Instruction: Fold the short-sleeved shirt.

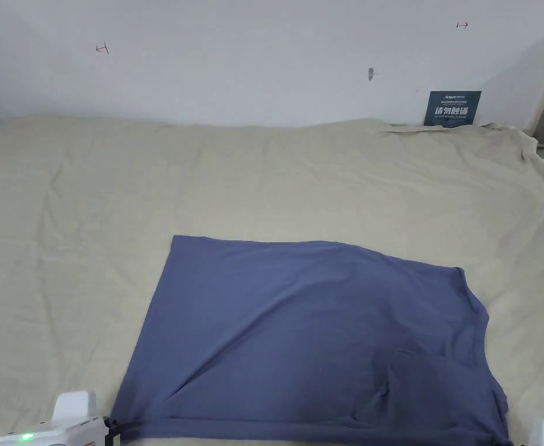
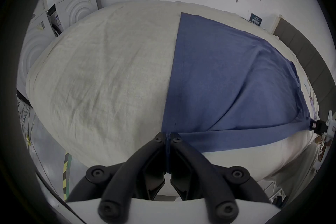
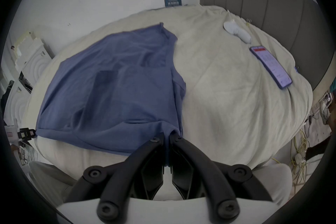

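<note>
Jaws of both tools are closed tight on cloth: in the left gripper view the left gripper (image 2: 168, 135) pinches the shirt's near corner at the lower middle of the frame, and in the right gripper view the right gripper (image 3: 166, 136) clamps the opposite near corner, blue fabric running down between its jaws. Largest in every view is the bed (image 1: 265, 174), covered in a rumpled beige sheet that fills the middle of the head view up to the white wall. On it, in the lower centre of the head view, lies the short-sleeved shirt (image 1: 300, 325), blue, spread mostly flat with its near edge pulled taut between the two tools and hanging slightly past the bed's front edge. A sleeve looks tucked under at the lower right, showing as a darker patch. The shirt seems thin, soft and light; it sags and creases between the grips, so it will likely drape and fold easily but will not hold a line unaided. Holding the two near corners, as now, looks like the sensible place to lift and carry the edge toward the far hem, keeping tension so the cloth does not bunch. Smaller things sit at the right of the right gripper view: a phone (image 3: 271, 67) lying on the sheet, and above it a small white device (image 3: 236, 31).
</note>
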A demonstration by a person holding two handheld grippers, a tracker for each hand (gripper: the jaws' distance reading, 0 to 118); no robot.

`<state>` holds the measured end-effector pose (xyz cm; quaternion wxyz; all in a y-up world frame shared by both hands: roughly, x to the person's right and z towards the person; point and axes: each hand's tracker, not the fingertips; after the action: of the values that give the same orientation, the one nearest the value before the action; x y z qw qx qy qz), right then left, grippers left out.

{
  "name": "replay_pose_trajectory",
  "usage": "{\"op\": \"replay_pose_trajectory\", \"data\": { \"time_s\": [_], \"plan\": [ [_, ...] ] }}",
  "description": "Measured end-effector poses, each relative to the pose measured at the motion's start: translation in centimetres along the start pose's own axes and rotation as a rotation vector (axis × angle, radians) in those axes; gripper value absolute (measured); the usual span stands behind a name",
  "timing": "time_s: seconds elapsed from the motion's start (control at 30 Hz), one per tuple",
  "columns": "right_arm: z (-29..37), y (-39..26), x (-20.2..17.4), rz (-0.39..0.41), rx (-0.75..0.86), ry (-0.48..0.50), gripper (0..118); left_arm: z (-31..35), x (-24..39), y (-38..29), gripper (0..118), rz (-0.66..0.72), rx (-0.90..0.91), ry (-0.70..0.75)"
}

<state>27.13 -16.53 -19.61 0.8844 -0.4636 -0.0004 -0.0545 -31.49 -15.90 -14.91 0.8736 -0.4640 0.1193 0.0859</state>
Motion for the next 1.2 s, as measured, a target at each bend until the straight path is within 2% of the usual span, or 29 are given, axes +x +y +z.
{"op": "replay_pose_trajectory", "data": {
  "time_s": [0.07,0.1,0.17,0.2,0.23,0.33,0.37,0.47,0.63,0.7,0.8,0.83,0.9,0.93,0.97,1.0,1.03,1.1,1.13,1.2],
  "plan": [
    [0.6,-0.1,-1.1,0.003,0.000,-0.010,4,0.3,0.2,0.3,6,0.016,-0.003,0.007],
    [0.9,-0.1,-1.4,0.010,0.002,-0.016,4,0.4,0.3,0.4,11,0.013,-0.002,0.013],
    [1.5,0.3,-1.8,0.026,0.005,-0.030,13,0.6,0.3,0.6,28,-0.004,-0.009,0.043],
    [2.3,0.4,-2.2,0.027,0.008,-0.034,21,0.9,0.4,0.7,40,-0.010,-0.009,0.048],
    [2.8,0.6,-2.4,0.028,0.018,-0.035,42,1.2,0.5,1.0,62,-0.014,-0.008,0.053],
    [5.1,1.6,-3.7,0.048,0.064,-0.040,99,2.7,0.9,1.8,108,0.007,0.019,0.047],
    [5.9,2.0,-4.1,0.056,0.096,-0.040,104,3.3,0.9,2.3,115,0.013,0.031,0.022],
    [8.6,3.6,-5.3,0.068,0.200,-0.028,105,5.4,1.6,3.7,116,0.013,0.105,-0.009],
    [12.1,6.5,-6.7,0.068,0.347,0.023,105,8.4,3.5,6.0,116,-0.063,0.257,0.022],
    [13.3,7.2,-7.5,0.068,0.407,0.013,105,9.4,4.3,6.7,116,-0.069,0.307,0.015],
    [14.3,7.8,-7.9,0.095,0.497,0.008,102,10.3,5.4,7.1,109,-0.091,0.405,0.027],
    [14.6,7.9,-8.2,0.103,0.517,-0.011,94,10.5,5.7,7.2,96,-0.091,0.423,0.022],
    [14.8,7.9,-8.2,0.114,0.537,-0.026,66,10.9,6.0,7.2,63,-0.079,0.447,-0.016],
    [15.1,7.8,-8.2,0.117,0.559,-0.027,43,11.1,6.0,7.1,37,-0.073,0.461,-0.043],
    [15.3,7.7,-8.4,0.118,0.569,-0.033,27,11.2,6.1,7.0,22,-0.067,0.469,-0.063],
    [15.2,7.7,-8.3,0.120,0.576,-0.034,13,11.3,6.2,7.0,14,-0.061,0.471,-0.077],
    [15.3,7.6,-8.3,0.126,0.584,-0.029,13,11.4,6.2,6.9,14,-0.051,0.473,-0.096],
    [15.5,7.5,-8.4,0.136,0.603,-0.033,1,11.5,6.2,6.8,6,-0.047,0.482,-0.111],
    [15.4,7.4,-8.1,0.145,0.615,-0.030,0,11.6,6.3,6.7,0,-0.048,0.477,-0.111],
    [15.5,7.4,-8.0,0.154,0.609,-0.025,0,11.5,6.3,6.8,0,-0.054,0.464,-0.112]
  ]
}}
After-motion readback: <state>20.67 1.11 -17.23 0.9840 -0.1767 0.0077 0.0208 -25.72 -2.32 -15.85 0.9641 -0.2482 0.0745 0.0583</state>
